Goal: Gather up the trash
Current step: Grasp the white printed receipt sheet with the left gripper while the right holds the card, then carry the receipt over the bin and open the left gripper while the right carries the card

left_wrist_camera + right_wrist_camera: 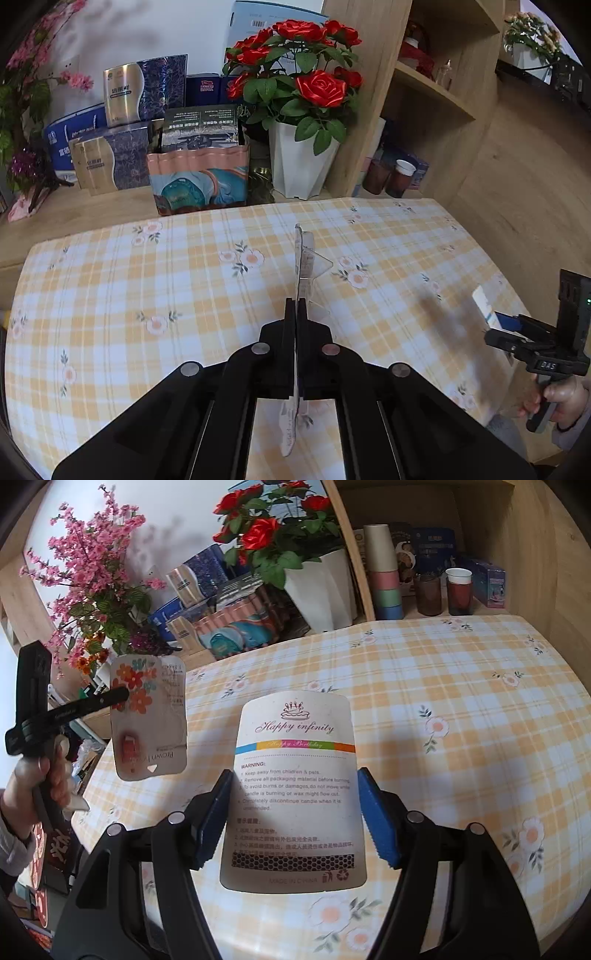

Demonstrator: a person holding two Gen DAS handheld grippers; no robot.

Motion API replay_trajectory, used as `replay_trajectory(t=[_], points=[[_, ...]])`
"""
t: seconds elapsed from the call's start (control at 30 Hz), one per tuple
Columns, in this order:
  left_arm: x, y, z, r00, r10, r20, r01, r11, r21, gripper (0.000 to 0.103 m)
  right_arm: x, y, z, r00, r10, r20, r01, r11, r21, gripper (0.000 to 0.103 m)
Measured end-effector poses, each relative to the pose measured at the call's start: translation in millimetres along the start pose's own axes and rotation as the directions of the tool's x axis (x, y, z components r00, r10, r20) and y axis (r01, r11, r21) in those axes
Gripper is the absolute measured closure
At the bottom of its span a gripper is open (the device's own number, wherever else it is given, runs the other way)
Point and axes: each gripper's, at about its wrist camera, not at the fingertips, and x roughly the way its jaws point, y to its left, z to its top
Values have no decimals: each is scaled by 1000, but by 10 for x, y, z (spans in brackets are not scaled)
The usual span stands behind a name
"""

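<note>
The left gripper (295,306) has its fingers (290,325) pressed together on a flat blister card (303,258), seen edge-on from the left wrist with a clear plastic bubble jutting to one side; from the right wrist the same card (149,716) shows its face, printed with orange flowers, hanging in the air off the near-left edge of the bench (461,716), clear of the checked floral cloth. The right gripper (295,805) holds a second piece of trash, a candle packaging card (295,794) printed "Happy infinity" with a warning text; its blue-padded fingers (373,812) sit against the card's left and right edges, clamped on it, and the card stands between them above the cloth. Whether its lower edge touches the bench cannot be told. At the back of the bench a pink-and-teal corrugated bin (199,177) holds an upright dark printed packet, just beside a white pot (301,162) filled with red roses. In the shelf nook to the right stand a stack of pastel cups (386,576) and two brown tumblers (460,594), one carrying a white paper cup in its mouth.
</note>
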Motion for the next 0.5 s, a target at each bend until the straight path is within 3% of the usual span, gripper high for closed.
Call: replay_trajectory(t=[0.5], points=[[-1120, -542, -762, 984, -152, 88, 157, 987, -45, 102, -621, 404, -317, 996, 36, 81, -33, 999, -28, 36]])
